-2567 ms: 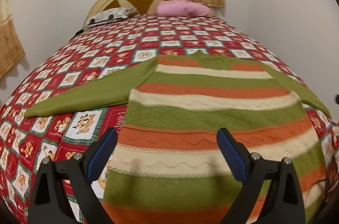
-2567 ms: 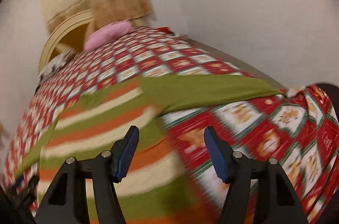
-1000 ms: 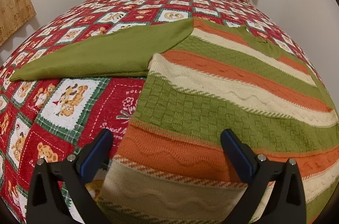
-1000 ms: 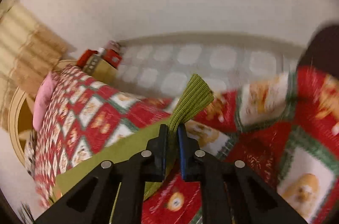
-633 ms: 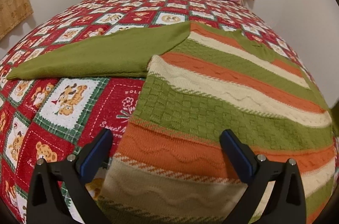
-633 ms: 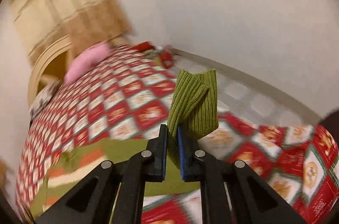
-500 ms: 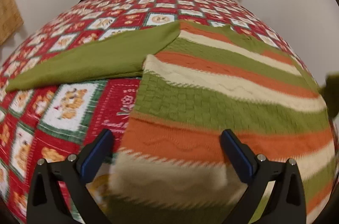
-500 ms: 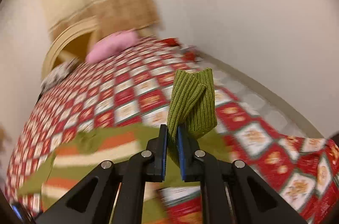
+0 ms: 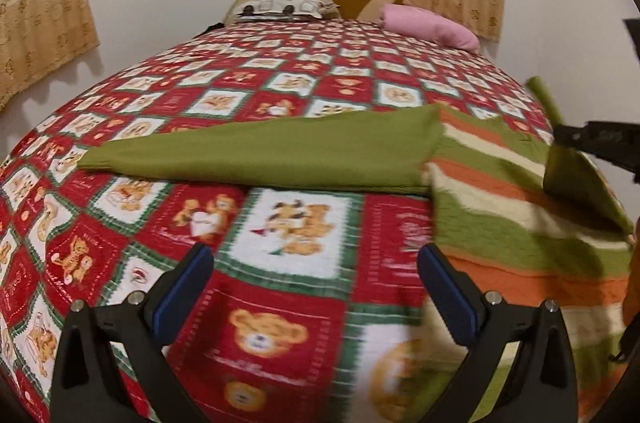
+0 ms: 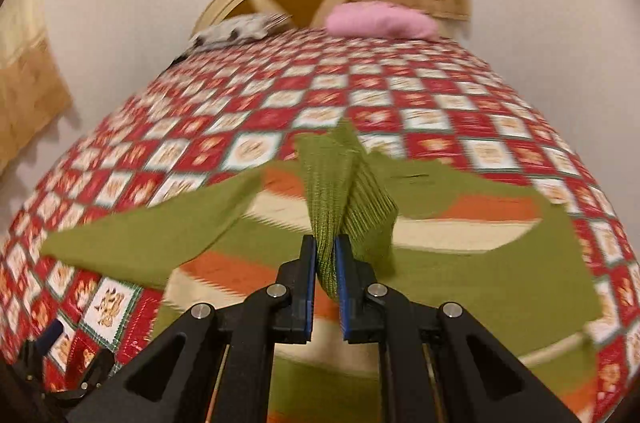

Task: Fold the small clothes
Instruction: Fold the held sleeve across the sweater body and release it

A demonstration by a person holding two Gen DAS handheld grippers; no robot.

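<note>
Sweater in green, orange and cream knitted stripes [image 9: 520,223] lies spread flat on a bed covered by a red quilt patterned with teddy-bear squares [image 9: 280,235]. Since a moment ago the right gripper [image 10: 325,259], its blue-padded jaws clamped tight on the ribbed green cuff of the right sleeve [image 10: 340,191], has carried that sleeve from out over the bed's edge back across the sweater's body, so the first sleeve fold appears underway. Meanwhile the left gripper [image 9: 316,283] has swung off the sweater; it now hovers over bare quilt with jaws wide apart, holding nothing. Ahead of it the plain green left sleeve [image 9: 280,155] lies stretched out flat, likely the next piece to fold.
</note>
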